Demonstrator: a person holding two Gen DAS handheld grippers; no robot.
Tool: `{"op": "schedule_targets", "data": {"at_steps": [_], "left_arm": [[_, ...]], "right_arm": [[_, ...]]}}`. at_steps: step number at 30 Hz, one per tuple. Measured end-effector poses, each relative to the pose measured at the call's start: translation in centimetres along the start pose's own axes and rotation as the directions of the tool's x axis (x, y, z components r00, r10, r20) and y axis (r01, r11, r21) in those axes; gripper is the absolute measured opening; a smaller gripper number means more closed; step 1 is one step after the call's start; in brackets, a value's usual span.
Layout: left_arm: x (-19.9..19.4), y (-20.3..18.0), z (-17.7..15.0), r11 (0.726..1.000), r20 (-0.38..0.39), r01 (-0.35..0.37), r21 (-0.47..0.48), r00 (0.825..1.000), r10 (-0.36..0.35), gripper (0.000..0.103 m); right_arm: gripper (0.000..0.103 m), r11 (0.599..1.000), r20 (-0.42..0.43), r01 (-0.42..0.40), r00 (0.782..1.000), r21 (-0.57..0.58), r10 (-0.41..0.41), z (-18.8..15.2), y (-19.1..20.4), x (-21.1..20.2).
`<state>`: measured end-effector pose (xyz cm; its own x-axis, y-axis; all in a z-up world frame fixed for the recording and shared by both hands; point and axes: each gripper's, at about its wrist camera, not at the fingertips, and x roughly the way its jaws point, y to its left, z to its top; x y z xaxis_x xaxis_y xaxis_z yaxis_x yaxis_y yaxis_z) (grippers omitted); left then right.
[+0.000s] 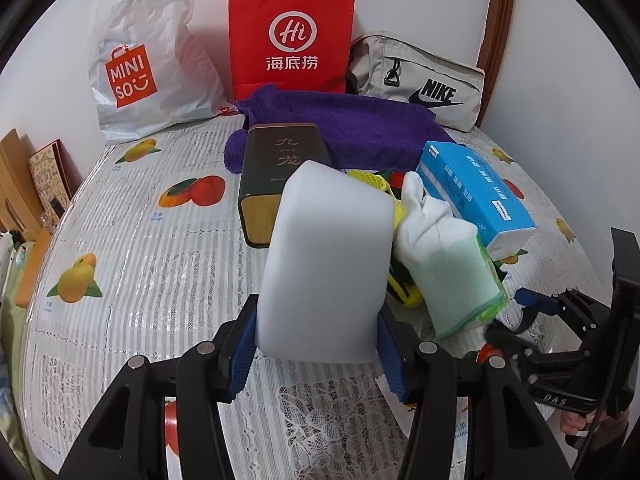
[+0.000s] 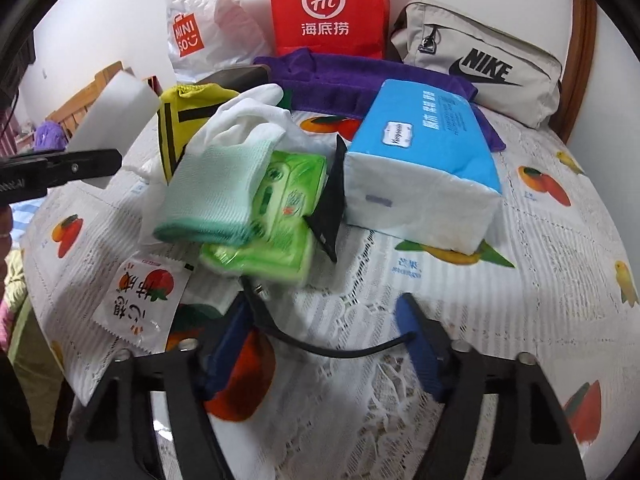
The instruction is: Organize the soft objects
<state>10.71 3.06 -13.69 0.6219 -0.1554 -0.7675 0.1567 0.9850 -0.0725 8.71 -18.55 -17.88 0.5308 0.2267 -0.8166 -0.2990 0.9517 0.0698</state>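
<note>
My left gripper (image 1: pixel 316 344) is shut on a white sponge block (image 1: pixel 326 256) and holds it above the table; the block also shows in the right wrist view (image 2: pixel 120 108). My right gripper (image 2: pixel 324 344) is open and empty, low over the tablecloth in front of a pile. The pile holds a white and green glove (image 2: pixel 224 176), green tissue packs (image 2: pixel 276 224), a yellow cloth (image 2: pixel 188 112) and a blue tissue pack (image 2: pixel 424 160). A purple towel (image 1: pixel 360 128) lies behind. A black cable (image 2: pixel 340 350) crosses between my right fingers.
A dark tea tin (image 1: pixel 276 172) stands behind the sponge. A white Miniso bag (image 1: pixel 144 60), a red paper bag (image 1: pixel 292 36) and a grey Nike pouch (image 1: pixel 420 80) line the back wall. A snack sachet (image 2: pixel 140 300) lies at front left. The table edge curves left.
</note>
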Motion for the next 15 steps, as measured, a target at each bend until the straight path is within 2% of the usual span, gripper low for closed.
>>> {"op": "schedule_targets", "data": {"at_steps": [1, 5, 6, 7, 8, 9, 11, 15], "left_arm": [[-0.1, 0.0, -0.1, 1.000, 0.001, 0.000, -0.002, 1.000, 0.000, 0.052], [-0.3, 0.0, -0.3, 1.000, -0.001, -0.001, -0.006, 1.000, 0.001, 0.052], [-0.4, 0.0, -0.4, 1.000, -0.001, -0.003, -0.005, 1.000, 0.003, 0.052], [-0.5, 0.0, -0.5, 1.000, -0.001, -0.005, -0.004, 1.000, 0.005, 0.052], [-0.5, 0.0, -0.6, 1.000, -0.001, -0.007, -0.005, 1.000, 0.007, 0.052], [-0.5, 0.1, -0.6, 1.000, -0.004, -0.010, -0.007, 1.000, 0.010, 0.052], [-0.4, 0.2, -0.8, 1.000, -0.011, -0.011, -0.009, 1.000, 0.010, 0.052], [-0.3, 0.4, -1.2, 1.000, -0.023, -0.017, -0.016, 1.000, 0.017, 0.052]], "right_arm": [[0.058, 1.000, 0.001, -0.010, 1.000, 0.009, 0.010, -0.1, -0.3, -0.2], [0.049, 0.999, 0.017, -0.034, 0.999, 0.032, 0.034, -0.6, -1.0, -1.1], [0.038, 0.999, 0.023, -0.034, 0.999, 0.033, 0.033, -0.7, -1.0, -1.2], [0.013, 0.997, 0.024, -0.070, 0.997, 0.040, 0.069, -0.8, -1.1, -1.4], [0.009, 0.990, 0.017, -0.132, 0.991, 0.058, 0.131, -0.8, -1.4, -1.5], [0.010, 0.982, 0.015, -0.170, 0.986, 0.080, 0.169, -0.8, -1.5, -1.5], [0.010, 0.988, -0.003, -0.134, 0.991, 0.073, 0.134, -1.0, -1.1, -1.2], [0.008, 0.991, 0.012, -0.118, 0.993, 0.055, 0.118, -1.2, -0.6, -1.4]]}}
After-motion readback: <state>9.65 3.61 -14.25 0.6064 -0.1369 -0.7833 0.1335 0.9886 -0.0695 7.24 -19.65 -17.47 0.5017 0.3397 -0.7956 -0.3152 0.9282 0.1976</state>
